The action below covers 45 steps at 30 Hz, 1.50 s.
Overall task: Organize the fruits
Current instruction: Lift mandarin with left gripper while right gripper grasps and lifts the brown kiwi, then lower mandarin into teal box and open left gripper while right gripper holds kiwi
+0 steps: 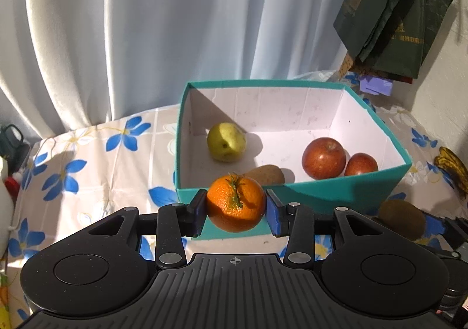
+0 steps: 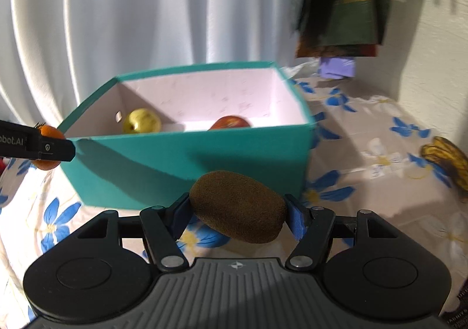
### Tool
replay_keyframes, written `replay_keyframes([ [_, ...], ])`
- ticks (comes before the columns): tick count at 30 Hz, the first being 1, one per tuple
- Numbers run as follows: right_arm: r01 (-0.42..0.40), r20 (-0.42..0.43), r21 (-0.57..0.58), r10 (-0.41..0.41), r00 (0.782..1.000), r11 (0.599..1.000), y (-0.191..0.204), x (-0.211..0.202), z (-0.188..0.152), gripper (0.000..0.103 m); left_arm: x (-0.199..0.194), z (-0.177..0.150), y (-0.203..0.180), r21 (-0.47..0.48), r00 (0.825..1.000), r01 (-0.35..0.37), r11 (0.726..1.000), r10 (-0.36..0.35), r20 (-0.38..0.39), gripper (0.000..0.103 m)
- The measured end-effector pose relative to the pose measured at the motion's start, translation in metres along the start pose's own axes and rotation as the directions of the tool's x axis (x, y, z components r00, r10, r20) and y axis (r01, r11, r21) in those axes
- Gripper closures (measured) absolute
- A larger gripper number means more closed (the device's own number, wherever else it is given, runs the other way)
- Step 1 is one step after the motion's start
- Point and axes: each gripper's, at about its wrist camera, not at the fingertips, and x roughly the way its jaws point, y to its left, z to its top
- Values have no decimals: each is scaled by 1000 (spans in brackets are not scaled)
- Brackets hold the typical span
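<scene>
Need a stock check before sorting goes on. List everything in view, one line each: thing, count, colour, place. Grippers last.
box: one, teal outside, white inside, on the table
pear: one, yellow-green, in the box, back left
apples: two, red, in the box, right side
kiwis: two, brown; one in the box at the front wall, one held
orange: one, held before the box
bananas: one bunch, yellow with dark patches, on the table right of the box
tablecloth: one, beige with blue flowers
curtain: white, behind
bags: dark green, hanging upper right
left gripper: closed on the orange
right gripper: closed on the kiwi
</scene>
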Motion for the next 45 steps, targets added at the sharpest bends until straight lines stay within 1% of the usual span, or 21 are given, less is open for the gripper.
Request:
replay_keyframes([
  [3, 41, 20, 36, -42, 999, 999, -14, -14, 5, 37, -1, 14, -10, 12, 999, -7, 1000, 6, 35, 58],
  [7, 64, 61, 70, -68, 996, 996, -28, -31, 8, 37, 5, 30, -20, 20, 998, -14, 1000, 13, 57, 58],
  [12, 82, 86, 94, -91, 992, 992, -36, -46, 8, 37, 18, 42, -28, 15, 998, -37, 999, 37, 42, 58],
  [24, 96, 129, 109, -110, 986, 989, -44, -67, 5, 37, 40, 47, -40, 35, 997, -71, 997, 71, 25, 57],
  [31, 91, 130, 108, -105, 986, 990, -43, -67, 5, 37, 73, 42, -37, 38, 995, -91, 995, 93, -42, 57],
  [37, 96, 129, 114, -110, 986, 989, -44, -66, 6, 37, 97, 37, -32, 29, 989, -97, 995, 100, -109, 57],
  [45, 97, 126, 117, -112, 986, 988, -44, -64, 7, 37, 118, 32, -31, 38, 982, -107, 994, 112, -152, 57],
])
